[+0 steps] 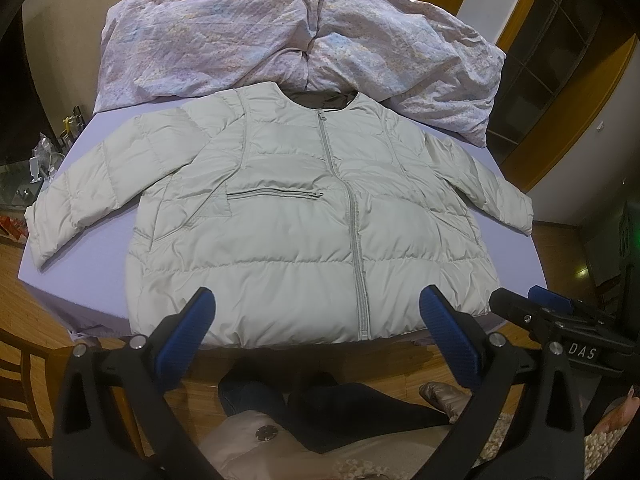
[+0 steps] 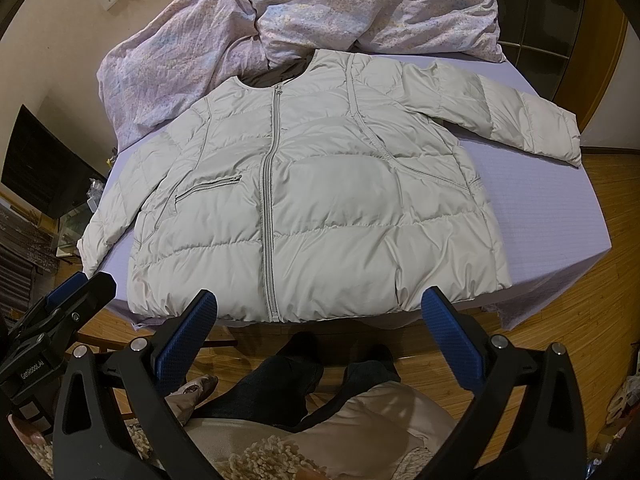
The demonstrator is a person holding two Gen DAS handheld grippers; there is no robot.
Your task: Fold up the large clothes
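Left wrist view: the left tongs (image 1: 316, 320) are spread wide and hold nothing, their two blue-padded fingers (image 1: 188, 328) reaching forward over the near edge of a bed. Straight ahead of the tips lies a pale grey-green puffy jacket (image 1: 288, 216), flat on its back, zipped shut, hem nearest the tongs and neckline farthest. Both sleeves are spread outward, one to the left and one to the right of the tongs. The jacket rests on a lilac sheet (image 1: 84, 280). Beyond the neckline sits a crumpled floral quilt (image 1: 256, 32). To the right of these tongs, the right tongs (image 1: 532, 300) show from the side, also at the near edge, just beside the jacket's hem corner; from here their gap cannot be judged. Below the tongs are the person's dark-clad legs (image 1: 328, 408) above a wooden floor (image 1: 24, 280).

Right wrist view: the right tongs (image 2: 318, 318) are likewise wide apart and empty, blue pads (image 2: 448, 328) pointing at the jacket (image 2: 320, 200) hem just ahead. The zip runs away from the tongs toward the neckline. One sleeve stretches far right over the sheet (image 2: 560, 216), ending near its far corner. The quilt (image 2: 320, 4) lies beyond the jacket. The left tongs (image 2: 76, 292) appear at the left, near the hem's left corner. The person's legs (image 2: 288, 384) are below.
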